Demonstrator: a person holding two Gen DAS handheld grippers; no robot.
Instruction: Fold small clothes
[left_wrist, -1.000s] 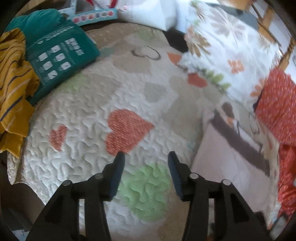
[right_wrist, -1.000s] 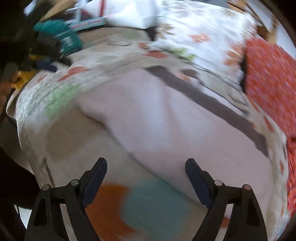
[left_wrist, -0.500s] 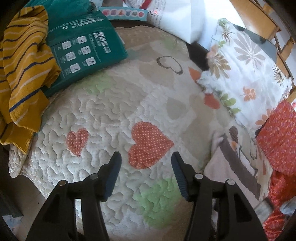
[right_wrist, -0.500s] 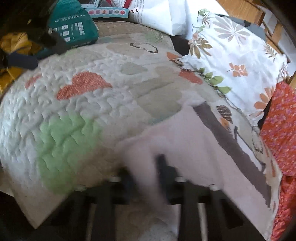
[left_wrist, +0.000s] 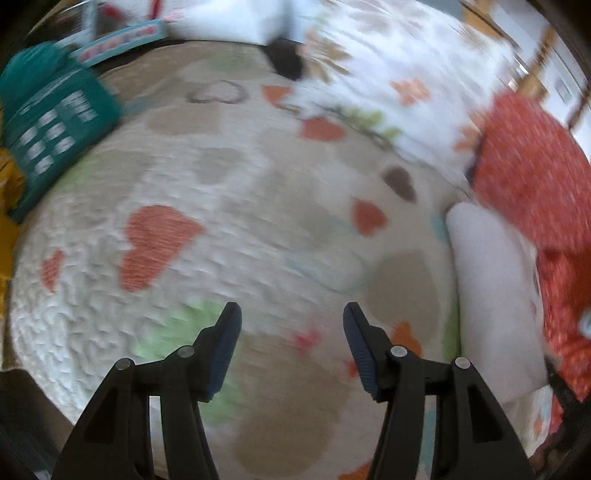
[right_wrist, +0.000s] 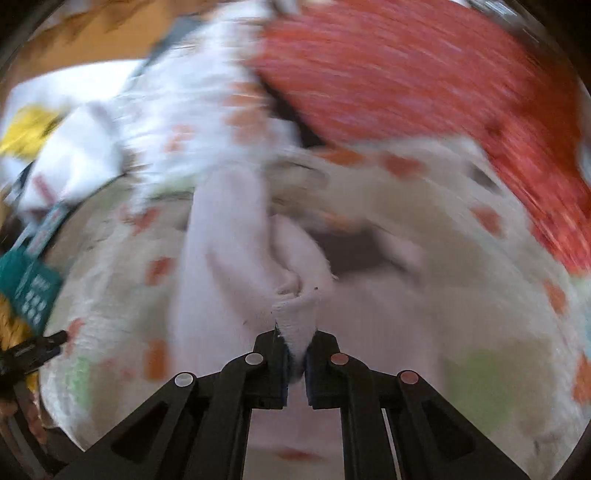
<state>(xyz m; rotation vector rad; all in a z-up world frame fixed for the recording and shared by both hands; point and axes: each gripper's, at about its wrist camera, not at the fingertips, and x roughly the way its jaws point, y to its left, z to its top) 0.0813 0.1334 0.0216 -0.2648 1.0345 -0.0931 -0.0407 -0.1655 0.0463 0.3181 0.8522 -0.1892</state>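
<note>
A pale pink garment (right_wrist: 236, 258) with a dark band lies on the heart-patterned quilt (right_wrist: 480, 314). My right gripper (right_wrist: 295, 343) is shut on a bunched edge of it, and the cloth trails away from the jaws. In the left wrist view the same garment (left_wrist: 491, 280) lies folded at the right, beside a red patterned cloth (left_wrist: 535, 155). My left gripper (left_wrist: 291, 332) is open and empty above the quilt (left_wrist: 221, 192), left of the garment. Both views are blurred by motion.
A teal package (left_wrist: 55, 122) lies at the far left with a yellow striped garment (right_wrist: 11, 325) beside it. A floral pillow (left_wrist: 399, 62) sits at the back. The red patterned cloth (right_wrist: 424, 74) fills the right side. The left gripper (right_wrist: 33, 347) shows at the left edge.
My right gripper closed on the pink garment's edge and pulled it toward the red cloth. My left gripper stayed open and swung right across the quilt.
</note>
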